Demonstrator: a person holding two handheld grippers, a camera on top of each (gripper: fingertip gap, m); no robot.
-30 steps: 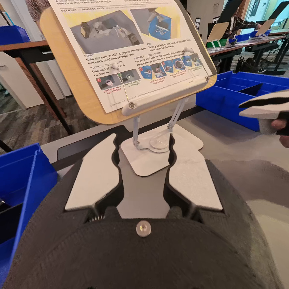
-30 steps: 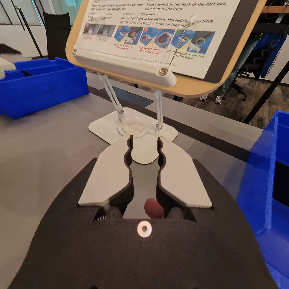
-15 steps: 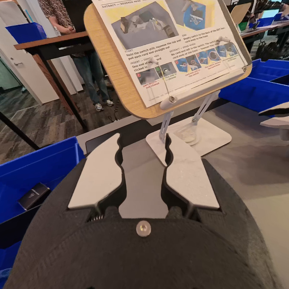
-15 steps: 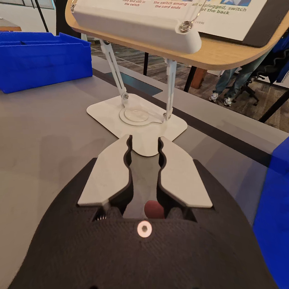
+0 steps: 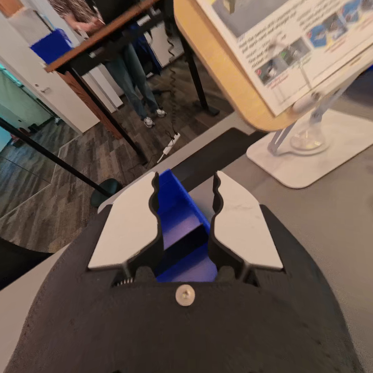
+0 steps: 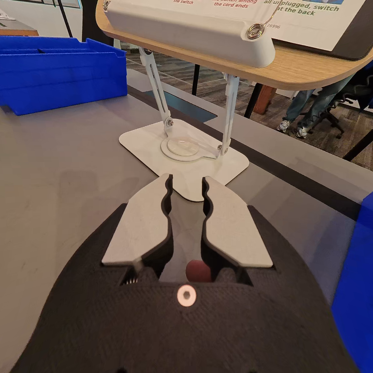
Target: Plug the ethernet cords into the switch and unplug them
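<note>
Below, a blue bin [image 5: 177, 203] shows between the spread, bare left tongs [image 5: 184, 177].

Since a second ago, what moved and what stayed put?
The left gripper swung left, off the stand's white base, and now points over a blue bin. The right gripper crept closer to that stand. Both stay open and empty; the stand and table didn't move.

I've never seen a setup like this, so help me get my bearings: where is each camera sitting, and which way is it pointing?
Left wrist view: rides on the left gripper, looking along its open, empty fingers at a blue bin and the floor beyond the table edge.
Right wrist view: rides on the right gripper, open and empty, facing the grey table.
Both show the white stand holding an instruction sheet.
</note>
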